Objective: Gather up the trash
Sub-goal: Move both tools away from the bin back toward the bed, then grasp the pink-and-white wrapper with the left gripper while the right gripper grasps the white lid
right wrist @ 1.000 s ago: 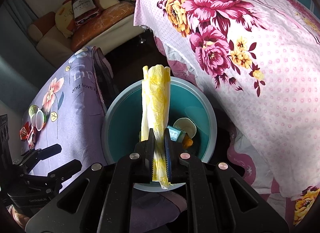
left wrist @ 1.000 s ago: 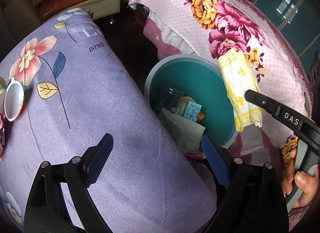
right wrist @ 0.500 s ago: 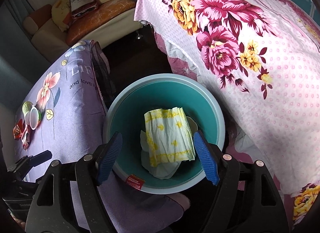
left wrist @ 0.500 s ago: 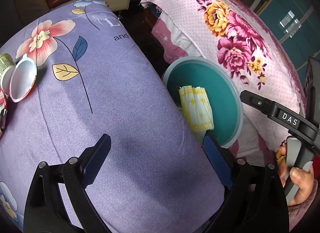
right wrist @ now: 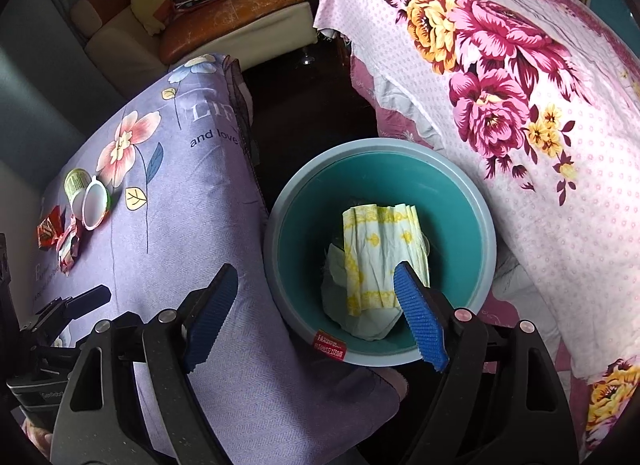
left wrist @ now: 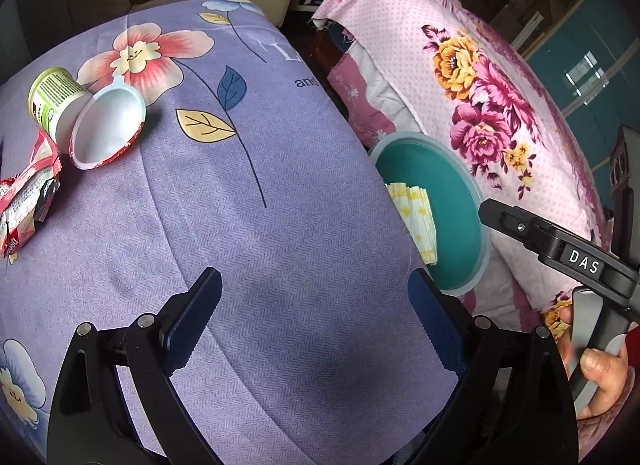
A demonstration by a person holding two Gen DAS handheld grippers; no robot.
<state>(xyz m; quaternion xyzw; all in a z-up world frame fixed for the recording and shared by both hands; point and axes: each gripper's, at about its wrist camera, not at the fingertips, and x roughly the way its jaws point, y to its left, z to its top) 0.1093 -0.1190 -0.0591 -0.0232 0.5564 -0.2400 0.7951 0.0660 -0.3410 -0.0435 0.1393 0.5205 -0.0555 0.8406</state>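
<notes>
Smooth plastic bin, crinkled paper napkin, woven cloth cover

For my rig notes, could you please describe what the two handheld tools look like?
Both the left tool and the right tool have black angular plastic frames with silver pivot pins and blue ribbed finger pads. The right one carries a white "DAS" label and a grey handle gripped by a bare hand.

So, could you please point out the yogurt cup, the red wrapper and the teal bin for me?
yogurt cup (left wrist: pixel 54 103), left wrist view, on its green label.
red wrapper (left wrist: pixel 26 201), left wrist view, on its crumpled middle.
teal bin (right wrist: pixel 490 225), right wrist view, on its right rim.
</notes>
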